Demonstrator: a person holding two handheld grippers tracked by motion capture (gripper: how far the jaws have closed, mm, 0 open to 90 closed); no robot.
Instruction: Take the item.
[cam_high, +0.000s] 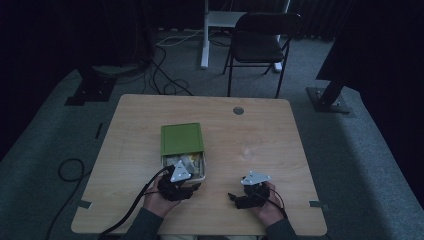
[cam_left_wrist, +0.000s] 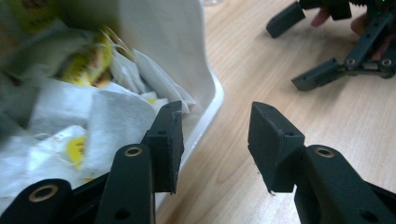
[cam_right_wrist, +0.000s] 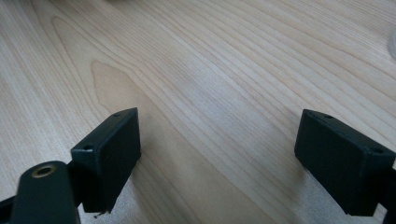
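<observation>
Right now the white box (cam_left_wrist: 205, 70) w/ its green lid (cam_high: 182, 138) slid partway back sits mid-table (cam_high: 260, 125), packed w/ tea bags (cam_left_wrist: 107, 116), some w/ yellow tags. Left gripper (cam_left_wrist: 215, 140) is at the box's open near end, jaws partly apart, nothing between, one jaw over the rim. Right gripper (cam_right_wrist: 219, 154) rests low on bare wood, jaws wide, empty. Both hands near the table's front edge.

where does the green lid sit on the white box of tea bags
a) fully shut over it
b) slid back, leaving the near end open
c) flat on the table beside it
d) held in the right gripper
b: in the high view the green lid covers the far part of the white box, while tea bags show at its open near end.
</observation>
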